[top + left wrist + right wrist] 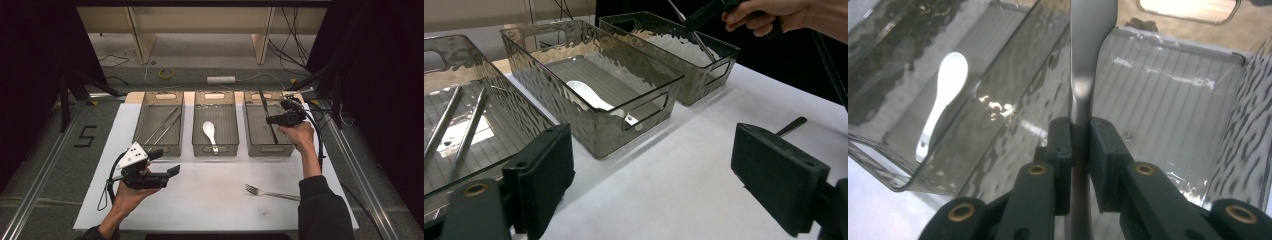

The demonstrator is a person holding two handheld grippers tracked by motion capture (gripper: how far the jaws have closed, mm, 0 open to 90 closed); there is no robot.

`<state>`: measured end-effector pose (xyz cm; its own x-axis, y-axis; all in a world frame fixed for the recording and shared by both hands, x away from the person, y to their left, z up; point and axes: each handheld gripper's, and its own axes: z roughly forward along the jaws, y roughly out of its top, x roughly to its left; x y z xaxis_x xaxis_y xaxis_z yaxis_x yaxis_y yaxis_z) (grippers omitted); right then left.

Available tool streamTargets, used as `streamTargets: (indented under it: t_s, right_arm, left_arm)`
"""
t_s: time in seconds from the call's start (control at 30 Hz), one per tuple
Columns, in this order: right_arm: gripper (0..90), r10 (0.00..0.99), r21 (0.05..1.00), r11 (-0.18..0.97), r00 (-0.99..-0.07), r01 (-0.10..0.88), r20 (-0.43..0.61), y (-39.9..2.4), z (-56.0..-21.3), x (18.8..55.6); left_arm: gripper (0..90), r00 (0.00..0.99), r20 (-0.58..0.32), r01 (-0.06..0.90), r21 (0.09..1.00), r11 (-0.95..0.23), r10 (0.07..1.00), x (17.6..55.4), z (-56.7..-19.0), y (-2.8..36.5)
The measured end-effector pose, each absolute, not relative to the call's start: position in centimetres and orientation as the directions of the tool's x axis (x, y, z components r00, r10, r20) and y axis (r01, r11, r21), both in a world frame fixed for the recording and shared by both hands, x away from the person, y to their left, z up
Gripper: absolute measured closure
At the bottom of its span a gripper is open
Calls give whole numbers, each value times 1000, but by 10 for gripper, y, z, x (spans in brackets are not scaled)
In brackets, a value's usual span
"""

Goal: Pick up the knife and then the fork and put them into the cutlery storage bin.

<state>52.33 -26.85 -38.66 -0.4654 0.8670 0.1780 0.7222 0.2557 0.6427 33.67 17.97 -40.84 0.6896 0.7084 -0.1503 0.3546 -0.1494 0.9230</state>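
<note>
Right gripper (pixel 1080 145): jaws squeeze a knife (pixel 1087 60) over the right bin (pixel 287 145).
Left gripper (pixel 654 175): jaws wide open, empty.
Risk: the tilted knife may hit the bin wall and slip.

One readable mark: a floor numeral

A dark, blocky "5" (pixel 85 136) sits on the grey floor (pixel 45 145) left of the worktop (pixel 210 200) in the high view (it looks taped on); the bins, cutlery and grippers bear no lettering that can be read.
</note>
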Motion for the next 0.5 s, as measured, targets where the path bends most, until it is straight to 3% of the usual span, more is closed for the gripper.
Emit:
streamTargets:
  t_s: [0.5]
  right_arm:
    - [806, 883, 593, 258, -435, 763, 176, -264, -404, 523]
  left_arm:
    - [168, 693, -142, 351, 923, -159, 707, 337, -408, 180]
